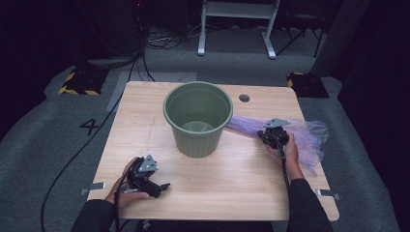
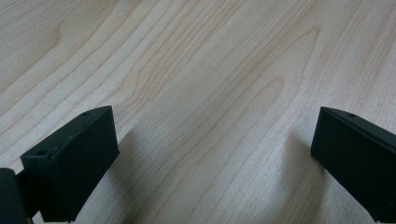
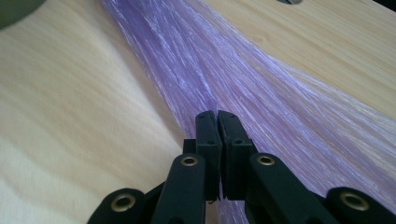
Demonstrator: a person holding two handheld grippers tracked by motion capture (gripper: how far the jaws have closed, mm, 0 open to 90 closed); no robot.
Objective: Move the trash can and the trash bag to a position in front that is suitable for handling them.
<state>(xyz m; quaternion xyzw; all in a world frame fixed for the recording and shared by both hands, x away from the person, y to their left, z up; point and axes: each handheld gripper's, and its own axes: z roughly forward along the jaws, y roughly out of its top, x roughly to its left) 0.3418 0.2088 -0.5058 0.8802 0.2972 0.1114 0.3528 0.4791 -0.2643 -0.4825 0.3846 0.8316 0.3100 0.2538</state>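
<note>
Right hand (image 1: 289,151) lay on desk (image 1: 232,193) right of green bucket (image 1: 197,118), forearm reaching forward from desk's near edge. Right tool (image 1: 272,134) pressed together, pinching purple plastic bag (image 3: 261,107); bag lay flat right of bucket, its narrow end near bucket wall. Left hand (image 1: 126,186) rested near desk's front edge, left of and nearer than bucket. Left tool (image 2: 212,158) spread wide over bare wood, holding nothing.
</note>
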